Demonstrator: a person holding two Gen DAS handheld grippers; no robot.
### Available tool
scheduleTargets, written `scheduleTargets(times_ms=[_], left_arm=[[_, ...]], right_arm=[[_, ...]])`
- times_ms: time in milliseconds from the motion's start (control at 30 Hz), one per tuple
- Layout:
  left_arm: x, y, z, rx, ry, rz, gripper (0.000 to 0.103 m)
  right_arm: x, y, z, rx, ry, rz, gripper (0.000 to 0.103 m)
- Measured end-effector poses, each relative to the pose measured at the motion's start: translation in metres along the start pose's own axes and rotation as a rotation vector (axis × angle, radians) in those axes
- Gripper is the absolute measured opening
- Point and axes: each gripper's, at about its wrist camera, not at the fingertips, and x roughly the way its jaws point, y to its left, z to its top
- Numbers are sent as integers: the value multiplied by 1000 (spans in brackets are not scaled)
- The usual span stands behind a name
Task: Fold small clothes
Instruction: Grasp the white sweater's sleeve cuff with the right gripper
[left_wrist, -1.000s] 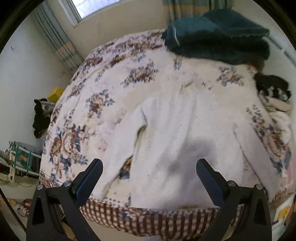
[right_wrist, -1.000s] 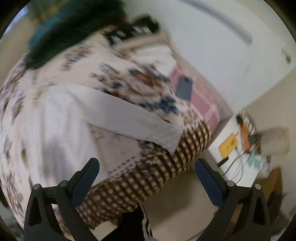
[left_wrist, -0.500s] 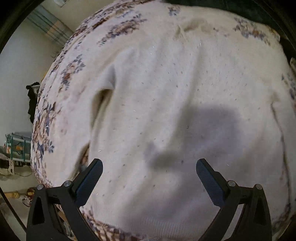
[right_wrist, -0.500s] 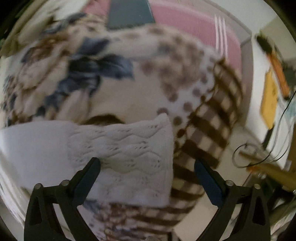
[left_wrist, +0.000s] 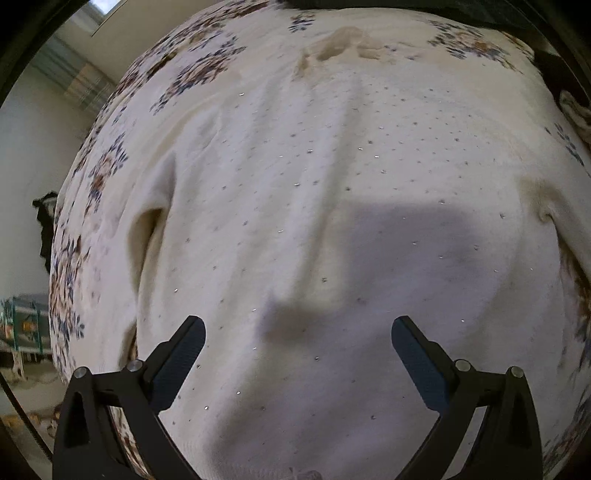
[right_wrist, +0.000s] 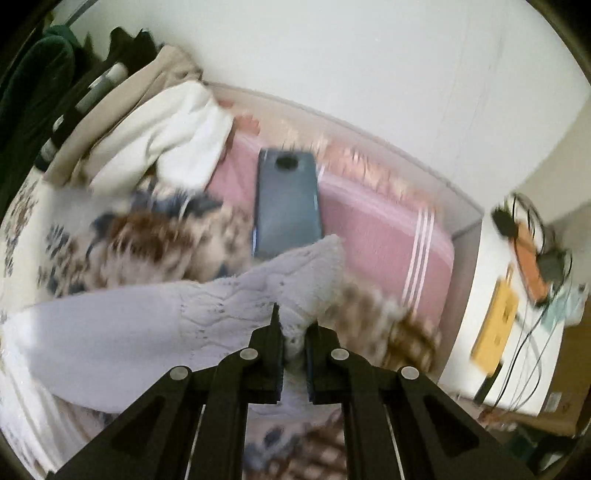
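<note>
A white knit sweater (left_wrist: 314, 206) with small dots lies spread flat on a floral bedspread (left_wrist: 195, 62). My left gripper (left_wrist: 297, 343) is open and empty, hovering close above the sweater's lower body, its shadow on the cloth. In the right wrist view my right gripper (right_wrist: 293, 332) is shut on the patterned cuff of the sweater's sleeve (right_wrist: 280, 284), and the sleeve (right_wrist: 110, 332) is lifted off the bed and stretches away to the left.
A dark phone (right_wrist: 288, 201) lies on a pink sheet (right_wrist: 384, 236) just beyond the cuff. Other clothes (right_wrist: 162, 136) are piled at the back left. A white side table (right_wrist: 513, 306) with cables and a yellow item stands right of the bed.
My right gripper closed on the sleeve cuff and lifted it. My left gripper stayed open, shifting slightly over the sweater's body.
</note>
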Motion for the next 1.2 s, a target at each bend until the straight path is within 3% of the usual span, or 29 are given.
scheduleTargets(times_ms=[67, 133, 200, 300, 367, 400, 533, 633, 667, 700, 733, 833, 1000, 1067, 1200], left_arm=[[3, -4, 0, 14, 8, -4, 103], [6, -7, -1, 21, 16, -13, 103], [7, -8, -3, 27, 14, -10, 103], [12, -9, -5, 34, 18, -9, 103], [19, -9, -6, 28, 38, -9, 103], [24, -9, -7, 23, 51, -4, 103], [30, -8, -6, -4, 76, -3, 103], [32, -7, -4, -20, 82, 0, 103], [33, -7, -3, -21, 80, 11, 103], [33, -6, -2, -24, 79, 15, 103], [34, -4, 1, -37, 78, 17, 103], [31, 8, 6, -81, 70, 10, 103], [26, 37, 12, -149, 61, 1, 103], [25, 52, 13, -172, 47, -6, 103], [26, 88, 11, -219, 28, 20, 103]], right_arm=[[22, 7, 21, -21, 50, 33, 12], [38, 10, 27, -19, 134, 50, 25], [42, 1, 26, 57, 168, 67, 29], [35, -30, 9, 256, 146, 133, 57], [40, -50, -11, 396, 165, 194, 58], [48, -60, -22, 479, 191, 266, 58], [94, -70, -50, 698, 257, 429, 58], [112, -60, -53, 797, 186, 515, 57], [113, -56, -54, 815, 136, 527, 54], [113, -53, -53, 826, 109, 530, 29], [114, -47, -50, 824, 95, 518, 10], [102, -29, -37, 784, 53, 475, 10], [27, 17, 6, 570, -43, 528, 10], [-15, 59, 18, 409, -86, 546, 10], [-87, 185, 14, 72, -123, 604, 10]])
